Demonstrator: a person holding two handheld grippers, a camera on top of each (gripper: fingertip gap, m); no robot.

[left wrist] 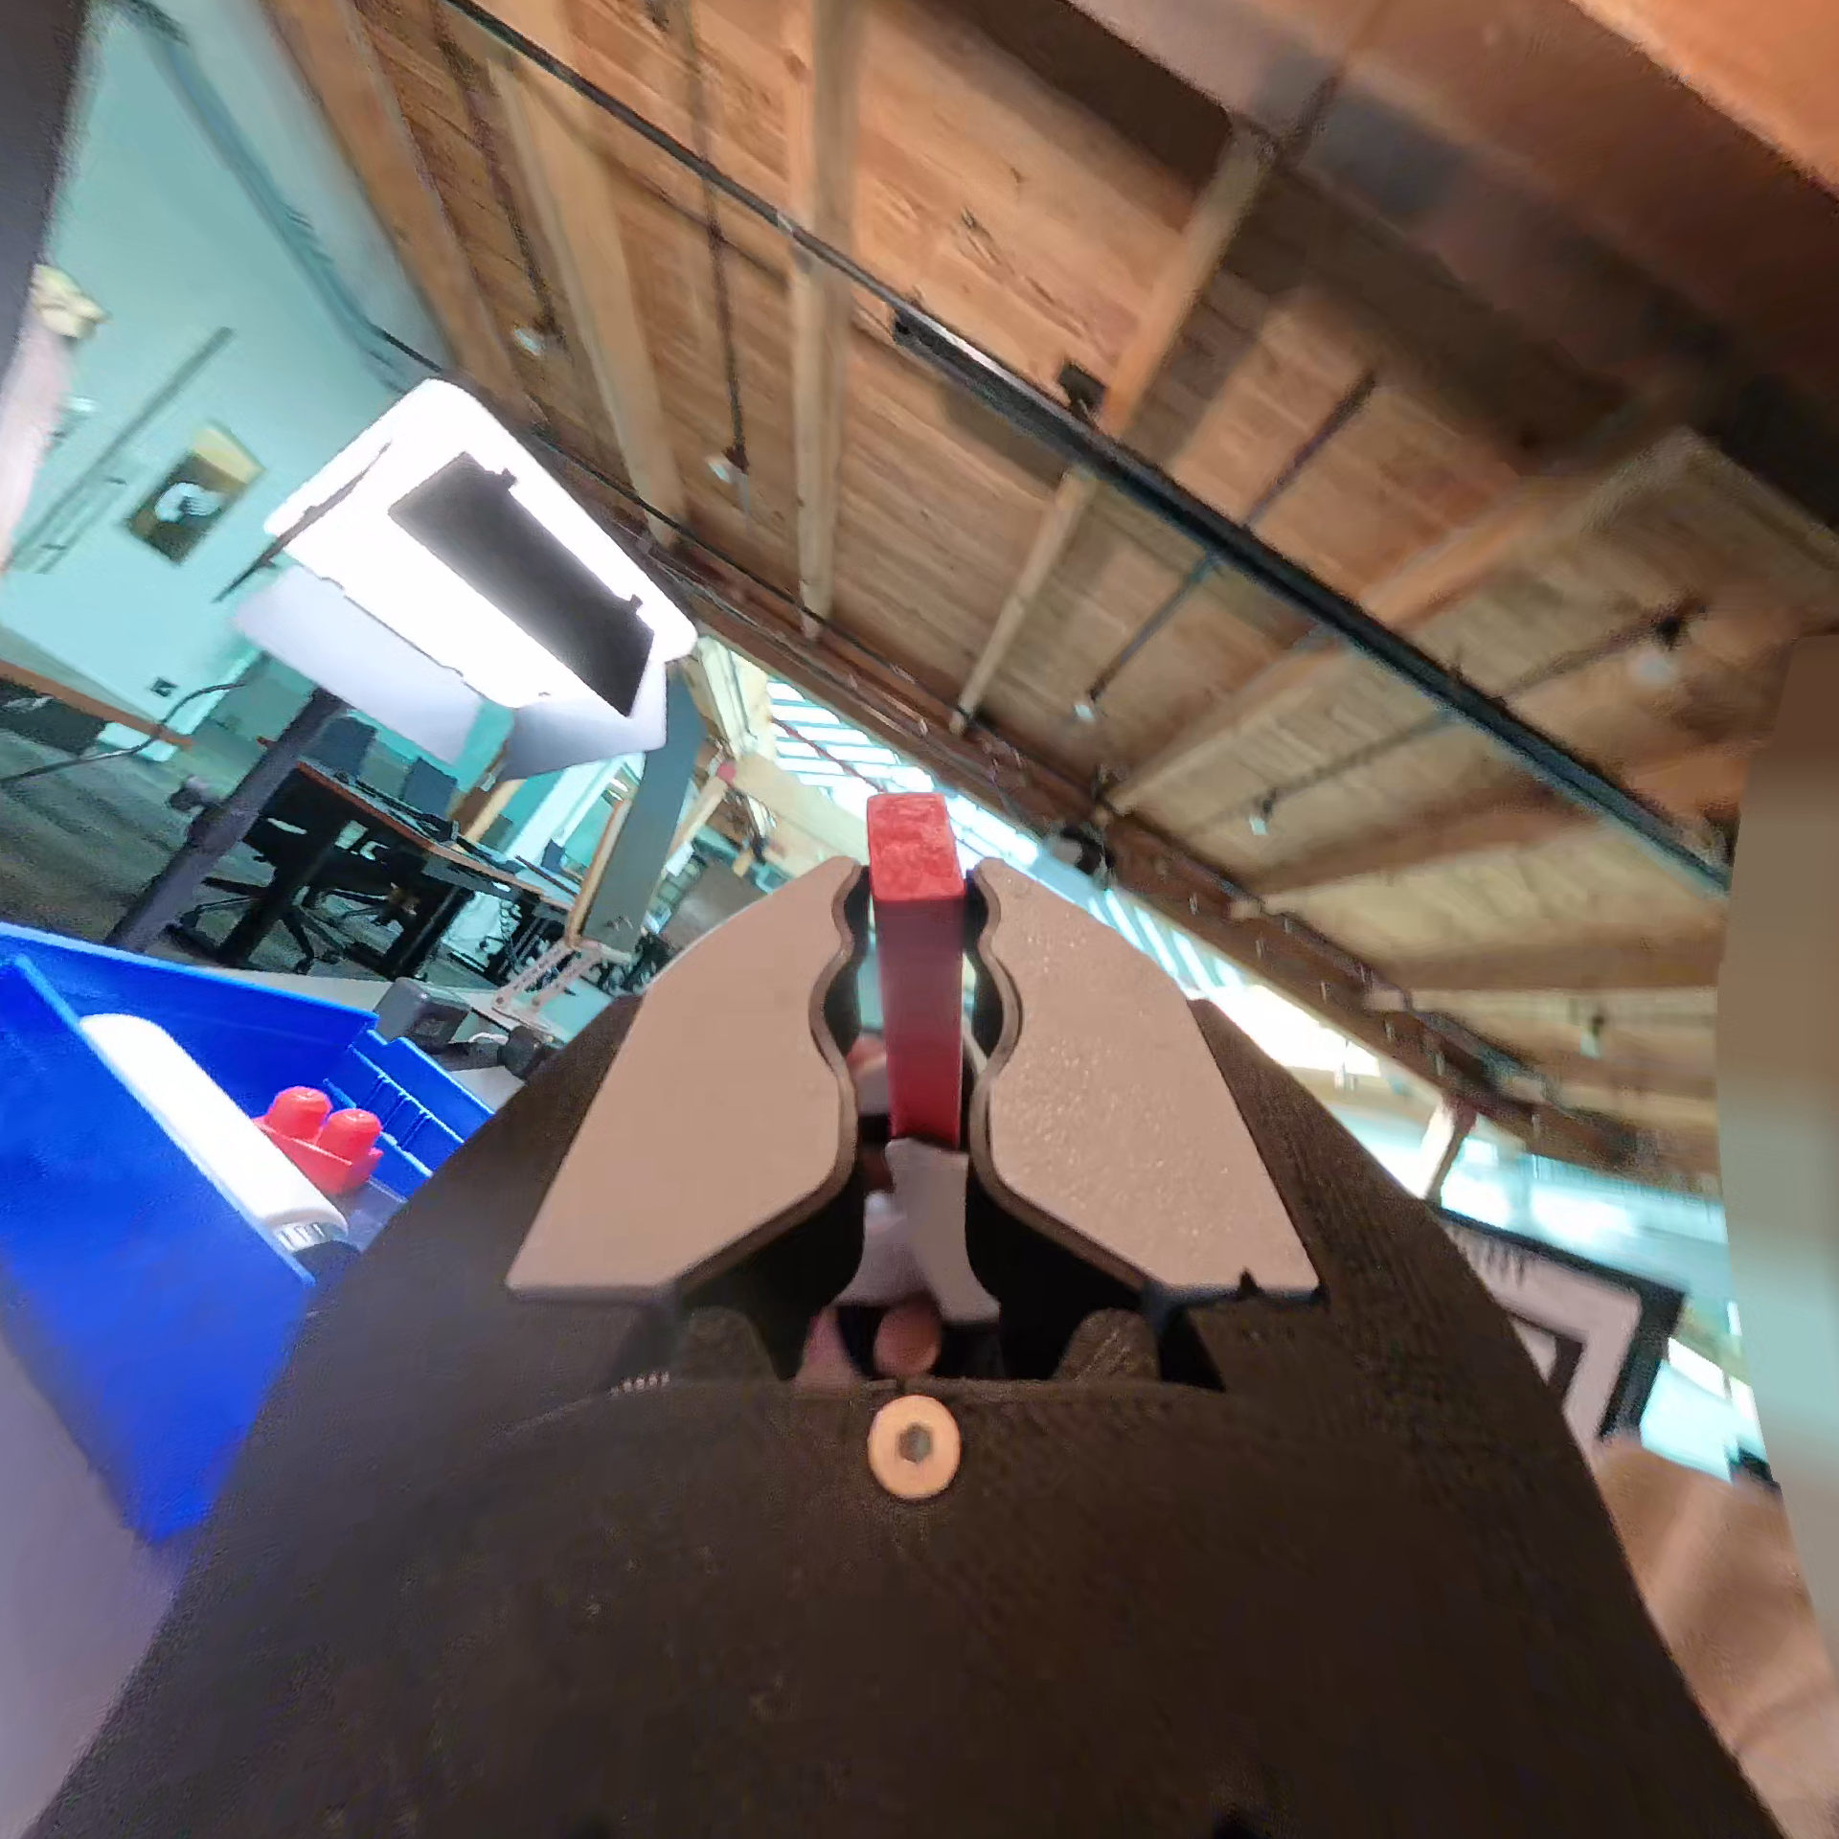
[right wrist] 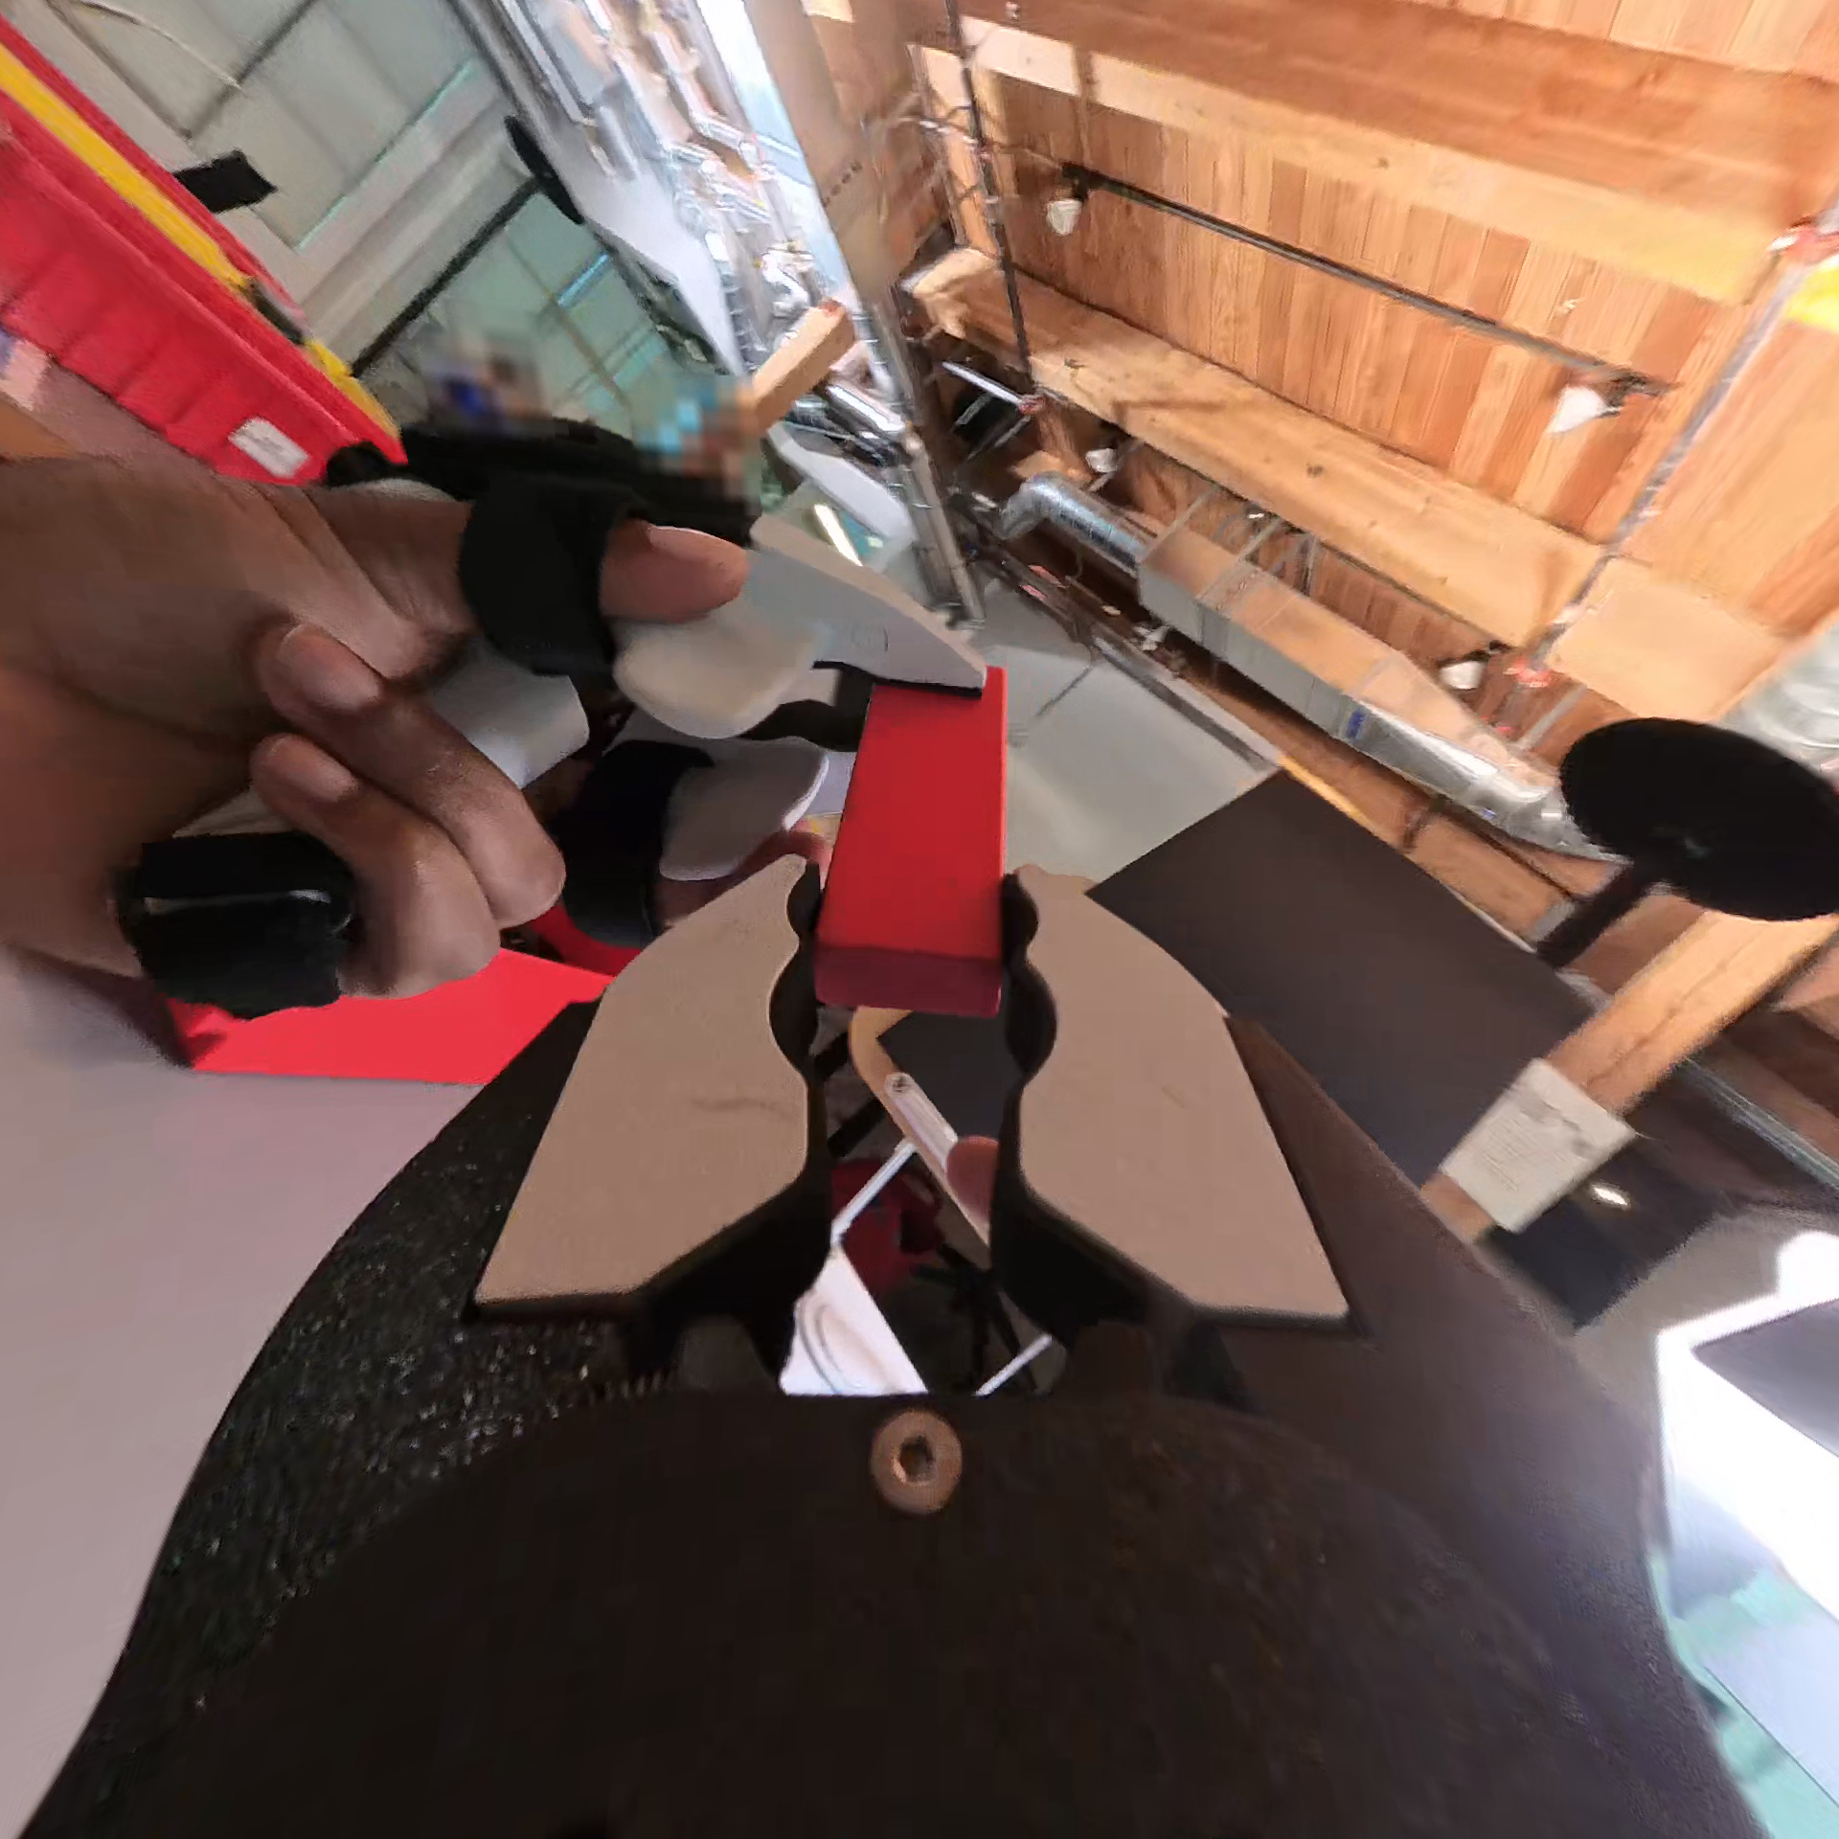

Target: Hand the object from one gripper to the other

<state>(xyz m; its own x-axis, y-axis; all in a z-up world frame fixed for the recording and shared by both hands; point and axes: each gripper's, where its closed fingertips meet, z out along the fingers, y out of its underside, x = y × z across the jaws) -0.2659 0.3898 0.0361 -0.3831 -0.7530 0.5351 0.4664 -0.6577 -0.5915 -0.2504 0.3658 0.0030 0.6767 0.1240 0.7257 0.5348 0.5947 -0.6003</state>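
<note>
A flat red block (left wrist: 916, 955) stands edge-on between the fingertips of my left gripper (left wrist: 916, 876), which is shut on it and tilted up toward the ceiling. In the right wrist view the same red block (right wrist: 916, 836) is broad side up. My right gripper (right wrist: 906, 886) is shut on its near end. The left gripper (right wrist: 896, 731), with white fingers (right wrist: 866, 627) and held by a person's hand (right wrist: 299, 697), clamps the far end from above and below. The block is held in the air by both grippers.
A blue bin (left wrist: 119, 1244) at the left holds a red toy brick (left wrist: 323, 1134) and a white object. A lit lamp panel (left wrist: 478, 587) hangs above. In the right wrist view there is a red bin (right wrist: 149, 289) at upper left and a black round object on a stand (right wrist: 1712, 826) at right. Left tips to right tips: about 5 cm.
</note>
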